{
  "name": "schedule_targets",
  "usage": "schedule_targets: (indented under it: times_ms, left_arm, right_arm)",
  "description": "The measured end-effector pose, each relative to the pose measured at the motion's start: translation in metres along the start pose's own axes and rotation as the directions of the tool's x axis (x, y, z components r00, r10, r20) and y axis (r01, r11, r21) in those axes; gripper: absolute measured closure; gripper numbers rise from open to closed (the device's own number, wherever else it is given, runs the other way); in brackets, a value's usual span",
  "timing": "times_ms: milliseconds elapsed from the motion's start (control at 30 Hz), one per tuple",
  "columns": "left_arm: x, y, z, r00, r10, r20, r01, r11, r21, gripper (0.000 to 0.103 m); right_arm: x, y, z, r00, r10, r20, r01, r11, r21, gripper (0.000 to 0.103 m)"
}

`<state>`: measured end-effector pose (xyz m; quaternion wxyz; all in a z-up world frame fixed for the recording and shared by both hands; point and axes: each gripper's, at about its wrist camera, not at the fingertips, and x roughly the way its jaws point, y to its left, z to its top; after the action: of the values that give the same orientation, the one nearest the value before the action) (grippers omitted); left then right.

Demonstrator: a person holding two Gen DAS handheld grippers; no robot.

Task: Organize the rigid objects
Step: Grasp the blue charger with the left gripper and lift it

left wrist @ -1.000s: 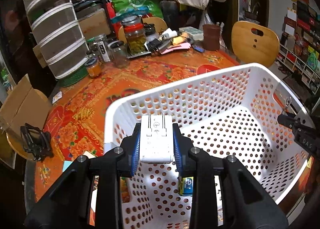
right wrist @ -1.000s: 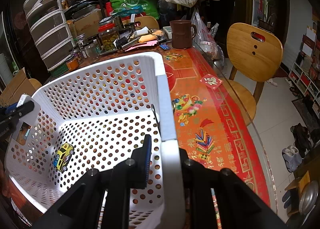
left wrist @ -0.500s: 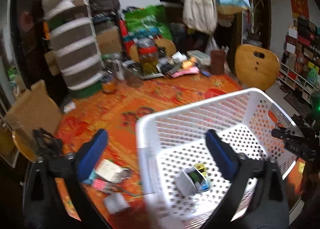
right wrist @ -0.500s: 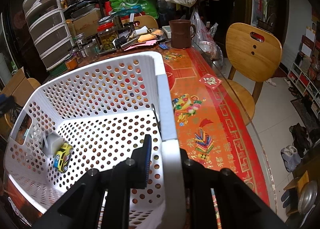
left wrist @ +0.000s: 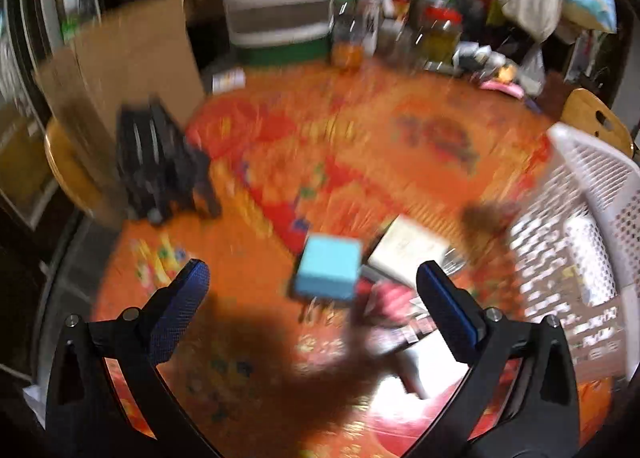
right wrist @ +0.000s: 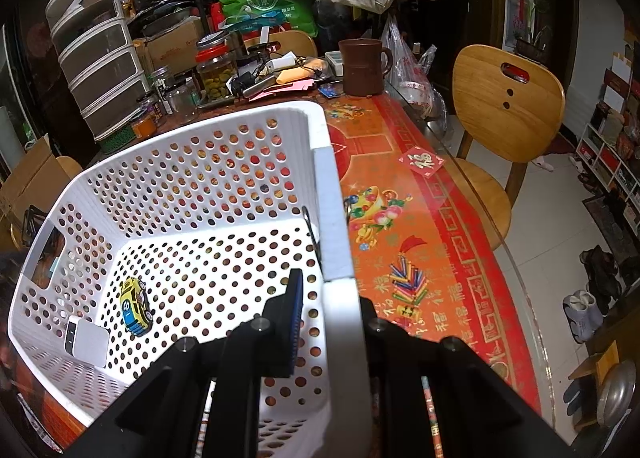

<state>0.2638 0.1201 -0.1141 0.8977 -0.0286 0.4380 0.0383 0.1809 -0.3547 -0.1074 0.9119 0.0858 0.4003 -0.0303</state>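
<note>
Two items lie in the white perforated basket (right wrist: 224, 193): a yellow toy car (right wrist: 136, 306) and a white adapter (right wrist: 86, 341) beside it near one corner. Only the blurred left wrist view shows a light-blue box (left wrist: 327, 273) and white box (left wrist: 408, 254) on the orange tabletop (left wrist: 360, 145), under the empty, wide-spread left tongs (left wrist: 312, 290). Right tongs (right wrist: 332, 298) pinch the basket's rim.

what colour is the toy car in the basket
Yellow with blue trim; the toy car on the floor of the white basket shows best in the right wrist view.
</note>
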Motion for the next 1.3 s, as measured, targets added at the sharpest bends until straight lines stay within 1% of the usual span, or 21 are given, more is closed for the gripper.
schedule_targets:
  times_ms: [67, 133, 300, 367, 500, 567, 600, 633, 700, 767, 867, 900, 933, 1033, 1200, 1233, 1300]
  left_arm:
    - [0.016, 0.010, -0.007, 0.999, -0.019, -0.031, 0.018, 0.999, -0.034, 0.001]
    - [0.026, 0.013, -0.009, 0.998, -0.043, -0.041, 0.041, 0.998, -0.052, 0.001]
    - [0.045, 0.009, 0.000, 0.997, -0.022, -0.068, 0.019, 0.999, -0.048, 0.001]
    - [0.051, 0.008, 0.003, 0.997, -0.016, -0.073, 0.012, 0.998, -0.060, 0.001]
    - [0.062, 0.012, 0.003, 0.997, 0.014, -0.082, -0.019, 0.998, -0.066, 0.001]
    - [0.066, 0.010, 0.003, 0.996, 0.027, -0.086, -0.032, 0.998, -0.054, 0.003]
    - [0.067, 0.009, 0.003, 0.996, 0.033, -0.087, -0.037, 0.998, -0.048, 0.009]
    - [0.067, 0.007, 0.003, 0.996, 0.026, -0.084, -0.030, 0.998, -0.048, 0.016]
    - [0.067, 0.005, 0.004, 0.996, 0.011, -0.086, -0.016, 0.999, -0.049, 0.024]
    - [0.069, 0.003, 0.004, 0.996, 0.010, -0.086, -0.015, 0.998, -0.054, 0.028]
    - [0.068, 0.001, 0.004, 0.997, 0.006, -0.083, -0.011, 0.998, -0.061, 0.038]
    - [0.068, 0.000, 0.004, 0.997, 0.012, -0.080, -0.016, 0.998, -0.058, 0.048]
    - [0.067, -0.003, 0.003, 0.997, 0.021, -0.080, -0.025, 0.999, -0.047, 0.065]
    - [0.063, -0.005, 0.002, 0.995, 0.082, -0.050, -0.084, 0.996, -0.030, 0.064]
    - [0.044, -0.002, 0.004, 0.990, 0.137, 0.021, -0.136, 0.990, -0.033, 0.064]
    - [0.037, -0.003, 0.005, 0.985, 0.166, 0.042, -0.165, 0.986, -0.028, 0.064]
    - [0.026, -0.004, 0.007, 0.977, 0.199, 0.076, -0.198, 0.980, -0.025, 0.064]
  right_arm:
    - [0.000, 0.000, 0.000, 1.000, -0.001, -0.001, 0.001, 1.000, -0.001, 0.089]
    - [0.000, 0.000, 0.000, 1.000, -0.001, -0.001, 0.001, 1.000, -0.001, 0.089]
    - [0.001, 0.000, 0.000, 1.000, -0.003, -0.005, 0.003, 1.000, -0.004, 0.089]
    - [0.001, 0.000, 0.000, 1.000, -0.004, -0.006, 0.004, 1.000, -0.005, 0.089]
    - [0.001, 0.000, -0.001, 1.000, -0.005, -0.006, 0.005, 1.000, -0.006, 0.089]
    - [0.002, 0.000, -0.001, 1.000, -0.006, -0.007, 0.006, 1.000, -0.006, 0.089]
    - [0.002, 0.000, -0.001, 1.000, -0.005, -0.007, 0.005, 1.000, -0.006, 0.089]
    - [0.002, 0.000, -0.001, 1.000, -0.005, -0.008, 0.005, 1.000, -0.006, 0.089]
    - [0.002, 0.000, -0.001, 1.000, -0.005, -0.009, 0.005, 1.000, -0.007, 0.089]
    - [0.002, -0.001, -0.001, 1.000, -0.005, -0.010, 0.005, 1.000, -0.008, 0.089]
    - [0.002, -0.001, -0.001, 1.000, -0.004, -0.010, 0.004, 1.000, -0.008, 0.089]
    - [0.002, 0.000, -0.001, 1.000, -0.004, -0.010, 0.004, 1.000, -0.009, 0.089]
    - [0.002, 0.000, -0.001, 1.000, -0.004, -0.010, 0.004, 1.000, -0.009, 0.089]
    - [0.002, 0.000, -0.001, 1.000, -0.004, -0.010, 0.004, 1.000, -0.008, 0.089]
    - [0.002, 0.000, -0.001, 1.000, -0.004, -0.010, 0.004, 1.000, -0.008, 0.089]
    - [0.002, 0.000, -0.001, 1.000, -0.005, -0.009, 0.005, 1.000, -0.008, 0.089]
    - [0.002, 0.001, -0.002, 1.000, -0.006, -0.010, 0.006, 1.000, -0.010, 0.089]
